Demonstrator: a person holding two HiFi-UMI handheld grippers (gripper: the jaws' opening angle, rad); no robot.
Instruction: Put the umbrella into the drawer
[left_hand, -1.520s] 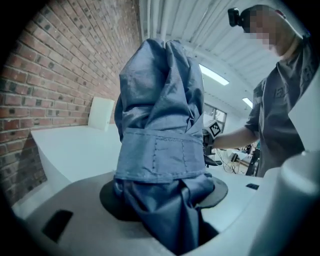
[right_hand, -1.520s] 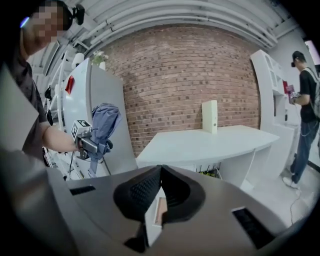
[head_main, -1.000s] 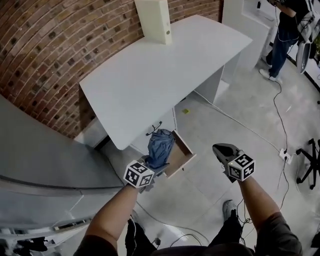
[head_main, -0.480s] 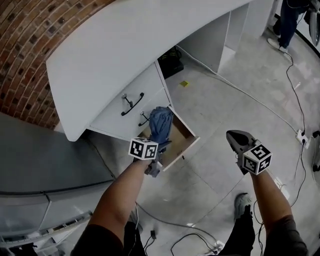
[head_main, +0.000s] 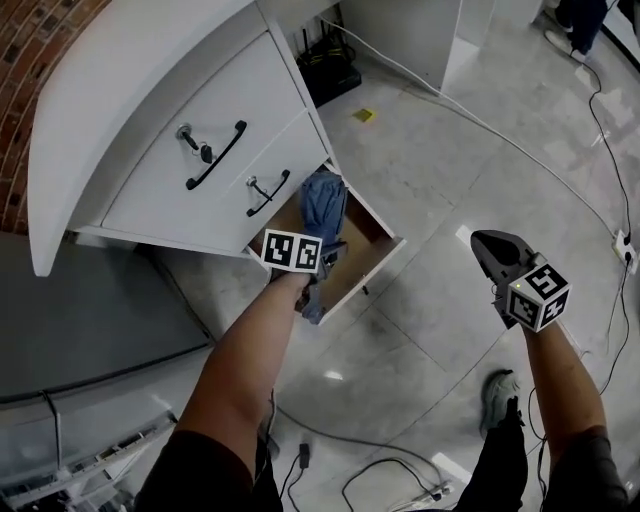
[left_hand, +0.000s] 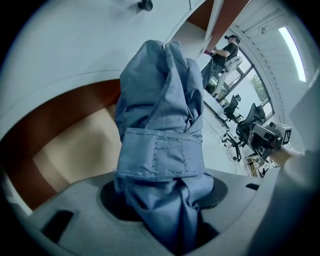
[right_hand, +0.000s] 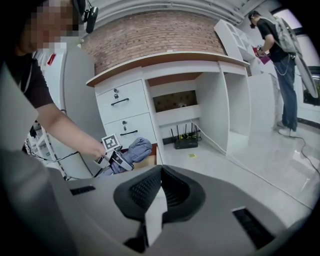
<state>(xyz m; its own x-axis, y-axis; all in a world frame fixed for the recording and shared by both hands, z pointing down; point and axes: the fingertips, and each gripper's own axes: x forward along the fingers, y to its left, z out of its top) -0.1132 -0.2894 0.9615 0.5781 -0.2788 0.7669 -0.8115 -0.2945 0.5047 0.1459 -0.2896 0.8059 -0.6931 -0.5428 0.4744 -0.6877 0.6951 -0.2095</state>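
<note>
A folded blue umbrella (head_main: 322, 203), wrapped by its strap (left_hand: 160, 152), hangs over the open bottom drawer (head_main: 382, 246) of the white desk. My left gripper (head_main: 312, 268) is shut on its lower part, with fabric bunched between the pads (left_hand: 116, 199). The umbrella's far end points into the drawer's wooden inside (left_hand: 75, 145). In the right gripper view the umbrella (right_hand: 131, 151) and left gripper (right_hand: 114, 154) show at the drawer front. My right gripper (head_main: 482, 243) hangs over the floor to the right, jaws shut with nothing in them (right_hand: 159, 192).
Above the open drawer are two shut drawers with black handles (head_main: 213, 155) and keys. A black router (right_hand: 185, 142) sits under the desk. Cables (head_main: 470, 120) run across the tiled floor. A person (right_hand: 280, 60) stands at the far right. My shoe (head_main: 500, 390) is below.
Both grippers have come down. The left one has carried the umbrella lower, from in front of the desk to right over the open drawer. The right gripper stays shut.
</note>
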